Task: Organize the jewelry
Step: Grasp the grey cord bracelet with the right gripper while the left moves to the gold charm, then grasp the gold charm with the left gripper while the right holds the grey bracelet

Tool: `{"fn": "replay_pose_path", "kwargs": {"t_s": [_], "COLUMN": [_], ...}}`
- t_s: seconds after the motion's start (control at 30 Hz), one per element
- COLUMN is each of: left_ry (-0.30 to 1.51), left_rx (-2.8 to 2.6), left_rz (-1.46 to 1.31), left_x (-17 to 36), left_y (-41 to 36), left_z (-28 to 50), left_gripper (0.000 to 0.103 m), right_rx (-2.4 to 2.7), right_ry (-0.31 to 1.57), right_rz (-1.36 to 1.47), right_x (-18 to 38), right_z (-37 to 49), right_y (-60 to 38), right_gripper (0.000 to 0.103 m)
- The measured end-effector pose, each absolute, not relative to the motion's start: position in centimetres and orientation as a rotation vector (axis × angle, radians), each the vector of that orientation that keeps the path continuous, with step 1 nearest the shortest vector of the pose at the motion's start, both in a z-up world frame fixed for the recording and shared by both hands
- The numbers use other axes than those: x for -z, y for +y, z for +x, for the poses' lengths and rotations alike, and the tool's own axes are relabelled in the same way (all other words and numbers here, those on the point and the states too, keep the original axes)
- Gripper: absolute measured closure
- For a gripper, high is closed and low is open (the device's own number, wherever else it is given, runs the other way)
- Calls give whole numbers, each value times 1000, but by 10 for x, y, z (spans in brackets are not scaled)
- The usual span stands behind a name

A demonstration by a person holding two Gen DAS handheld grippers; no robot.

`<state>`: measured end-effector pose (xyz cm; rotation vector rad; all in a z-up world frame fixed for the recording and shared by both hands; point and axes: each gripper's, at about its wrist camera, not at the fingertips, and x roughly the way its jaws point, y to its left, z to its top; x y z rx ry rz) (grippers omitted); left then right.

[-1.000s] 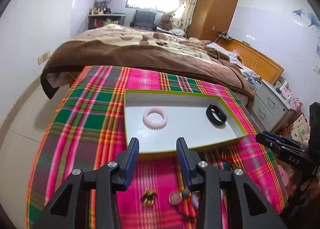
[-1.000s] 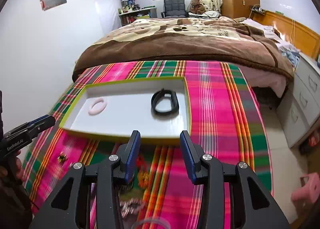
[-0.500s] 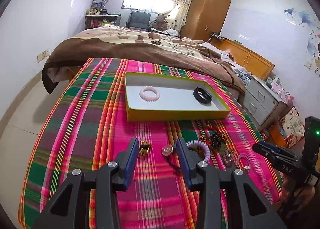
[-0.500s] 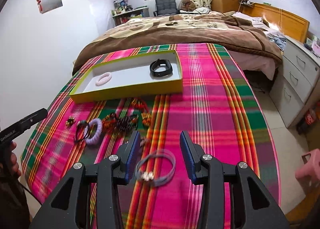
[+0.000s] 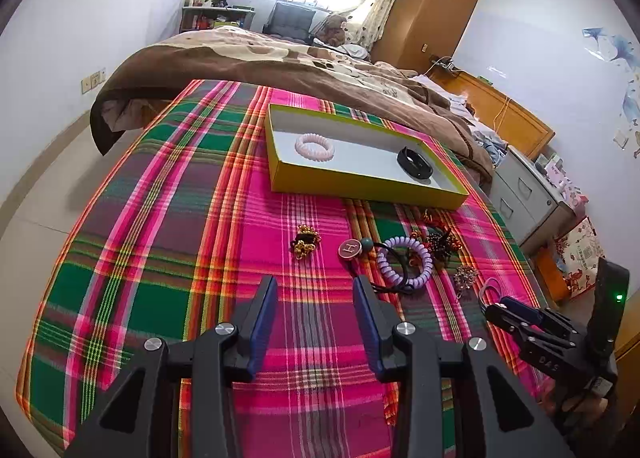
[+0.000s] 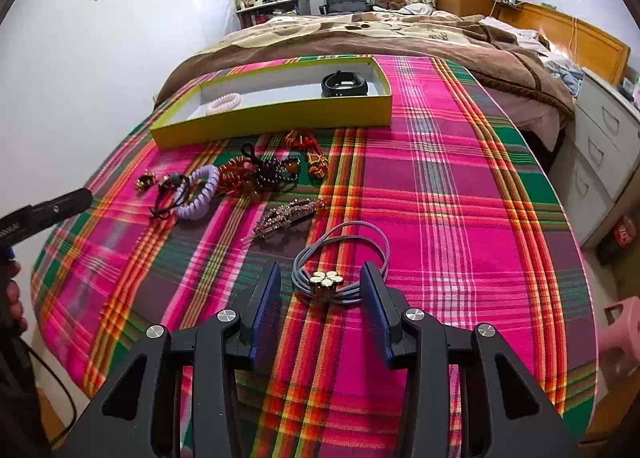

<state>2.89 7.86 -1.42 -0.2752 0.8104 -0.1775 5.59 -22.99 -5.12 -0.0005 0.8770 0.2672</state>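
Observation:
A yellow-sided tray [image 5: 360, 182] [image 6: 276, 118] on the plaid cloth holds a pink coil bracelet [image 5: 314, 146] [image 6: 225, 101] and a black band [image 5: 415, 163] [image 6: 345, 84]. In front of it lie a gold bead cluster [image 5: 305, 242], a round "H" charm [image 5: 350, 248], a purple coil tie [image 5: 404, 261] [image 6: 199, 192], dark beaded pieces [image 6: 264, 172] and a sparkly clip [image 6: 288, 214]. My left gripper [image 5: 315, 298] is open over bare cloth. My right gripper [image 6: 322, 288] is open, its fingers either side of a grey cord bracelet with a gold flower [image 6: 326, 278], not pressing it.
The table's plaid cloth [image 6: 440, 198] falls away at the front and right edges. A bed with a brown blanket [image 5: 248, 58] lies behind the table. Grey drawers [image 6: 600, 146] stand to the right, and a pink stool [image 6: 624, 326] sits on the floor.
Both grippers have drawn back from the tray and sunk toward the cloth. The loose jewelry has come into view, and the grey cord bracelet now lies between my right fingers.

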Motion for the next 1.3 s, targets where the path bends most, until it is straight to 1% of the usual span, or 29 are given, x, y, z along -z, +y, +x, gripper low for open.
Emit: {"fn": "replay_pose_path", "kwargs": {"t_s": [0.27,0.43,0.5,0.57,0.63,1.03,1.3], "left_ry": [820,830,833,837,839,855,879], "left_rx": [169,167,166,165,167,161,134], "left_rz": [-276,-269,-267,-267,-264,-228,-209], "left_x": [16,19,19,20,21,25,34], "left_y": [77,73,72,70,69,64,61], "left_z": [28,30,32,33,33,40,69], "left_gripper": [64,64,64,64,64,64,64], "right_rx": [-249,-223,-222,-222,-220,-232,-263], "right_ry": [857,830,825,825,823,784,754], "right_rz": [-28,-61,-53,-52,-49,-5,-7], "right_x": [54,56,56,56,56,47,30], "right_z": [53,45,45,45,45,48,61], "right_y": [-228,-228,-232,-233,-235,-244,-238], "right_gripper": [62,75,77,82,84,85,85]}}
